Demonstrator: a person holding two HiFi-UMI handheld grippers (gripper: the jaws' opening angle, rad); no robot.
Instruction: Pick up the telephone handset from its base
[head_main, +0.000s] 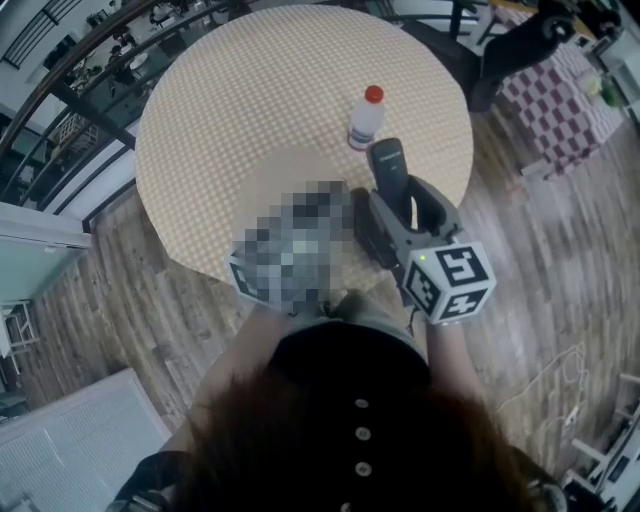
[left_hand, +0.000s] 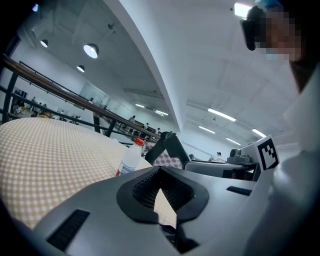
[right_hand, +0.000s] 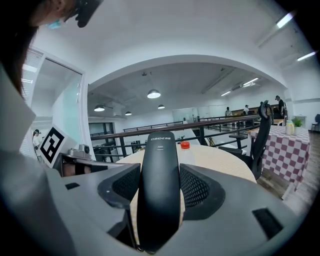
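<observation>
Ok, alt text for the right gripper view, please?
A black telephone handset stands clamped between the tongs of the right gripper, pointing away from the camera. Behind it lies a round table with a checked cloth and a red-capped bottle.

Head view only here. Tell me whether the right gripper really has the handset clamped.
Observer: Yes. In the right gripper view the handset stands between the fingers of the right gripper, with both pads against its sides.
Operator: Now report the left gripper. It is masked on my screen.
Observer: The left gripper holds nothing. Its fingers are nearly together, and only the tablecloth shows through the slit.
</observation>
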